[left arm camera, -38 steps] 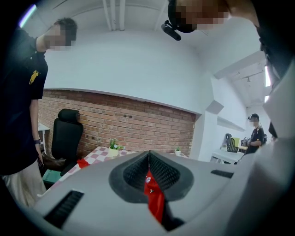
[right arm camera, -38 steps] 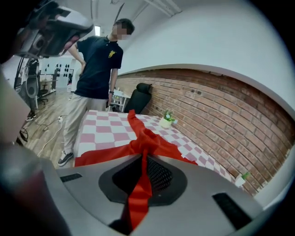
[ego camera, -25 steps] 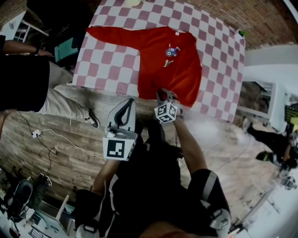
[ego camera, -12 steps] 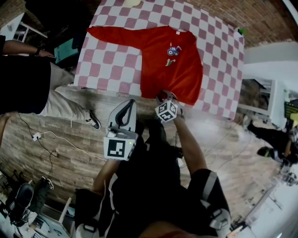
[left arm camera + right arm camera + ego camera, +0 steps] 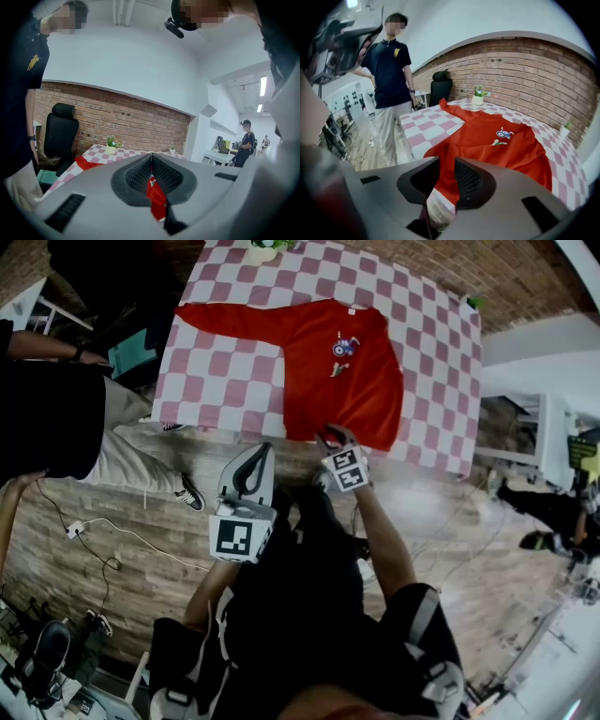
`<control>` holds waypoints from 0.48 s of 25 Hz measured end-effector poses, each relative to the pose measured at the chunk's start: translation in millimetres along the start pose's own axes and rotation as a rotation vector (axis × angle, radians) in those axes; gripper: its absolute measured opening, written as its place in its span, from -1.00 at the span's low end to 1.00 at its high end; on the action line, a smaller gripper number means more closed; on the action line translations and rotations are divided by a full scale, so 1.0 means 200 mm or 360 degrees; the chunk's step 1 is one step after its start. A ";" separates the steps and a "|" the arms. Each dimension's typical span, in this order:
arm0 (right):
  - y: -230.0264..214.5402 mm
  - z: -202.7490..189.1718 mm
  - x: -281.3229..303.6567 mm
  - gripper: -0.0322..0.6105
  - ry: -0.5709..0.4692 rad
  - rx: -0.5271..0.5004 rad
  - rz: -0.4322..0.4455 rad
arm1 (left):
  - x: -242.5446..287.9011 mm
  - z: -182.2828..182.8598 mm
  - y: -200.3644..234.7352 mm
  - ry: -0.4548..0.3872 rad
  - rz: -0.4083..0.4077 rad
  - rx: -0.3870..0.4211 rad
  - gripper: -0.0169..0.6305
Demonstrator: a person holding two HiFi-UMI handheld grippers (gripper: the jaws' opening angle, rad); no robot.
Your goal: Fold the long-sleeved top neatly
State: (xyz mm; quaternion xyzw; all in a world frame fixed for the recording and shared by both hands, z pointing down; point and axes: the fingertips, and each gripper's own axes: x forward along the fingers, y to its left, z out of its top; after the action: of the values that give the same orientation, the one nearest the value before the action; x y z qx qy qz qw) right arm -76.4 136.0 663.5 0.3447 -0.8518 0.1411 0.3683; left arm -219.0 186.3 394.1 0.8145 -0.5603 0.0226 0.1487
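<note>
My left tongs (image 5: 151, 164) are pressed together with nothing in them and sit back from the near edge of the checked surface (image 5: 217, 381). My right tongs (image 5: 446, 171), just to their right, have just been opening. They now stand partly apart with nothing gripped. The red long-sleeved top (image 5: 492, 140) lies flat ahead of both, its near hem right at the right tongs' tips. One sleeve stretches away to the left.
</note>
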 end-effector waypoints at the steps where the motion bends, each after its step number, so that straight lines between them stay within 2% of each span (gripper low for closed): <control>1: -0.02 0.04 -0.03 -0.65 -0.0047 0.0076 -0.0027 | 0.00 0.01 0.00 -0.0003 -0.0004 0.0007 -0.92; 2: -0.05 0.06 -0.06 -0.75 -0.0093 0.0139 -0.0062 | 0.00 0.01 0.00 -0.0006 -0.0006 0.0013 -0.92; 5: -0.11 0.15 -0.17 -0.87 -0.0211 0.0277 -0.0132 | -0.01 0.04 -0.02 -0.0012 0.0001 0.0013 -0.92; 12: -0.20 0.42 -0.48 -0.88 -0.0426 0.0423 -0.0185 | 0.04 0.11 -0.06 -0.0048 0.0069 0.0043 -0.92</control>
State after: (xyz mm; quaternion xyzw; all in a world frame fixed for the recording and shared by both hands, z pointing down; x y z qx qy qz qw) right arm -47.1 112.2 536.3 0.4546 -0.8457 0.1837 0.2106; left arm -207.3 177.1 371.9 0.8043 -0.5797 0.0210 0.1287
